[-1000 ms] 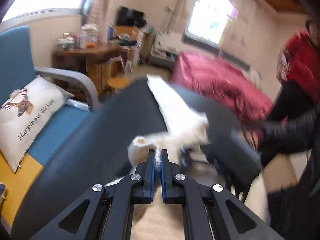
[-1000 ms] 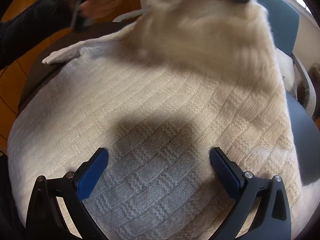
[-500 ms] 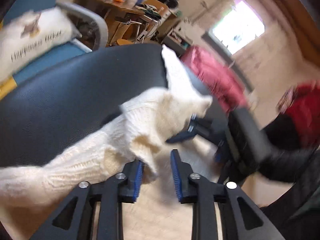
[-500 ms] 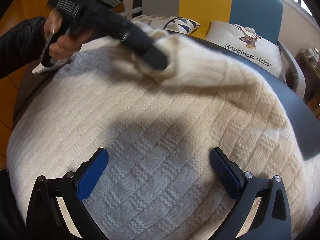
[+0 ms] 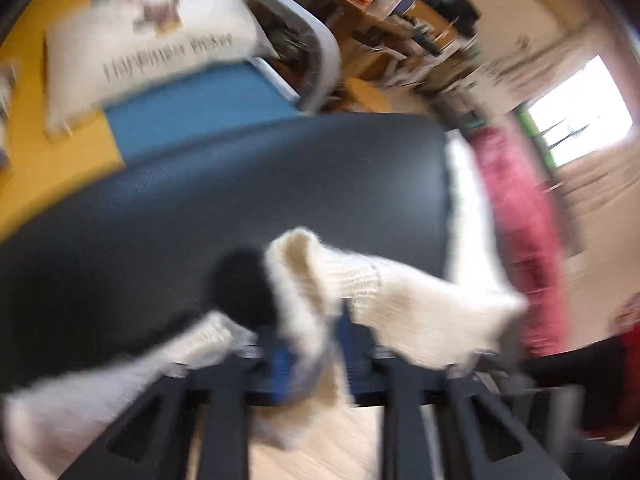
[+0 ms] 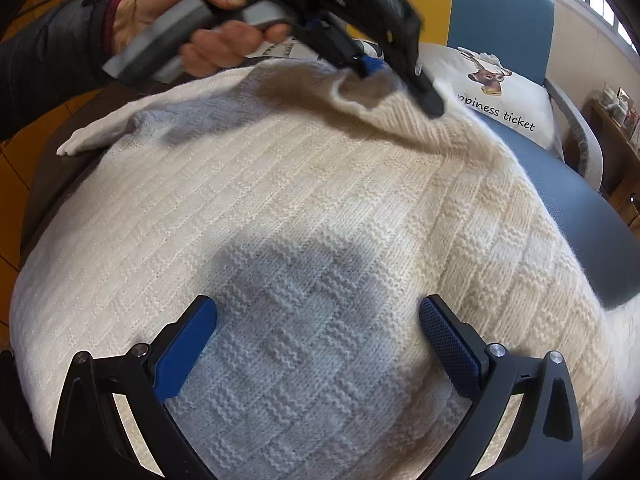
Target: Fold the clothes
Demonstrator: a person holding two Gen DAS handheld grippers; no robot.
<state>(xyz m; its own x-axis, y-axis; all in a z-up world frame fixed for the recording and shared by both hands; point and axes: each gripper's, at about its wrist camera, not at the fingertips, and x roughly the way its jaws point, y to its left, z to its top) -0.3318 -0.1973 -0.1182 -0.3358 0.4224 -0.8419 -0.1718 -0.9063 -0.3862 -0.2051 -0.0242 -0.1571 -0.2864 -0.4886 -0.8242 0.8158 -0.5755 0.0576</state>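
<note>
A cream knitted sweater (image 6: pixel 320 200) lies spread over a dark round table (image 6: pixel 592 216). My left gripper (image 6: pixel 376 72) is at the sweater's far edge, held by a person's hand (image 6: pixel 200 28). Its jaws are closing, with a ribbed fold of the sweater (image 5: pixel 420 300) between the blue pads. In the blurred left wrist view the left gripper (image 5: pixel 316 360) has the cloth bunched in it, lifted a little off the table (image 5: pixel 200 220). My right gripper (image 6: pixel 318 344) hovers open over the sweater's near part, nothing between its fingers. A sleeve (image 6: pixel 92 136) trails off to the left.
Behind the table stands a blue and yellow chair (image 6: pixel 500 8) with a grey armrest and a white deer pillow (image 6: pixel 500 88). A red blanket (image 5: pixel 520 220), a cluttered wooden desk (image 5: pixel 380 12) and a bright window (image 5: pixel 580 116) lie beyond.
The left gripper let go of the cloth, opened, rolled and dropped toward the sweater's far edge, then closed on a fold there. The raised part of the sweater came down. The right gripper stayed open in place.
</note>
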